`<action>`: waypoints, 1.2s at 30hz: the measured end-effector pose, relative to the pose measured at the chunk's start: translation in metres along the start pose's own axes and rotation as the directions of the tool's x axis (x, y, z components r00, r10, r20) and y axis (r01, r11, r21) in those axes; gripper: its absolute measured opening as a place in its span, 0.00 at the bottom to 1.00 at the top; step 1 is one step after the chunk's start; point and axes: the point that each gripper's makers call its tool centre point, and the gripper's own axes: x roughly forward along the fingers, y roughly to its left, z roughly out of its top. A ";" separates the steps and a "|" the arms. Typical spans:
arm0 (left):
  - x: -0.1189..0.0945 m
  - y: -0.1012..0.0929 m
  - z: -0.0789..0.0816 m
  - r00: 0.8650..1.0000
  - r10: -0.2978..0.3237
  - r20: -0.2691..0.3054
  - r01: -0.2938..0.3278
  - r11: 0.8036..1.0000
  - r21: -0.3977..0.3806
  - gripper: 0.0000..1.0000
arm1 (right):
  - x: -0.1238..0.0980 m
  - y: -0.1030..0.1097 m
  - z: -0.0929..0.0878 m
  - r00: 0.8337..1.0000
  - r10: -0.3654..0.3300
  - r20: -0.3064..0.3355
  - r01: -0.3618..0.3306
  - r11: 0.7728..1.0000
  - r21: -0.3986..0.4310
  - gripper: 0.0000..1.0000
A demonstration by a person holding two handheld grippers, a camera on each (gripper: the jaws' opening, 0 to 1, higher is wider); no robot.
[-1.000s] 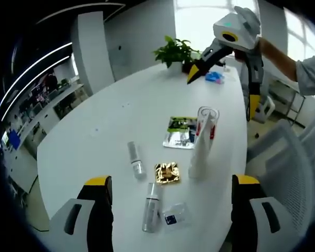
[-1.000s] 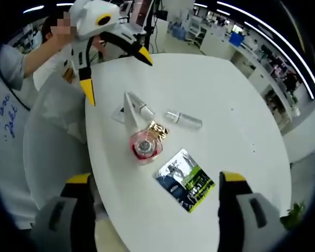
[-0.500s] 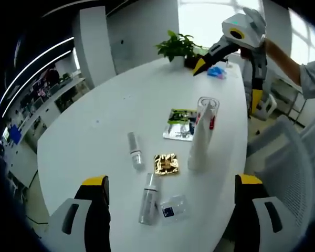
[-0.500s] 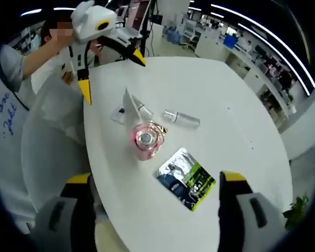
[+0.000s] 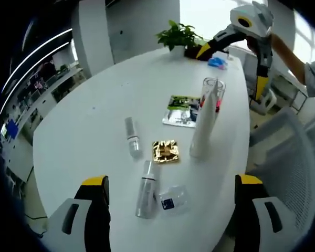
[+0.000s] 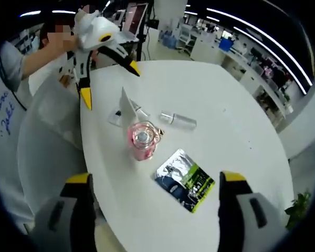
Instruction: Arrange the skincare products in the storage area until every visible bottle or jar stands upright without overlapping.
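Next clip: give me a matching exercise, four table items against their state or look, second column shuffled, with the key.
Items:
1. white tube
2. clear spray bottle
3. gold foil sachet
4. green-and-black pouch

States:
A. lies flat, printed, nearest the right gripper's jaws
B. stands upright on its cap end
C. lies on its side, nearest the left gripper's jaws
D. small crinkled square, flat beside the tube's base

Pairs: 1-B, 2-C, 3-D, 4-A
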 end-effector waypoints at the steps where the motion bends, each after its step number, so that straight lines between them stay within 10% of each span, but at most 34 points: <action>1: 0.001 0.001 -0.002 1.000 0.000 -0.006 0.000 1.000 -0.001 0.97 | 0.000 0.000 0.000 1.000 0.000 0.001 0.000 1.000 0.003 1.00; 16: 0.023 0.022 -0.035 0.994 0.003 -0.114 -0.005 1.000 -0.010 0.94 | 0.007 0.002 -0.011 1.000 0.004 0.002 -0.005 0.998 0.057 1.00; 36: 0.056 0.044 -0.057 0.977 -0.003 -0.214 0.011 0.999 0.038 0.59 | 0.006 -0.002 -0.016 1.000 -0.010 0.019 0.008 0.995 0.101 1.00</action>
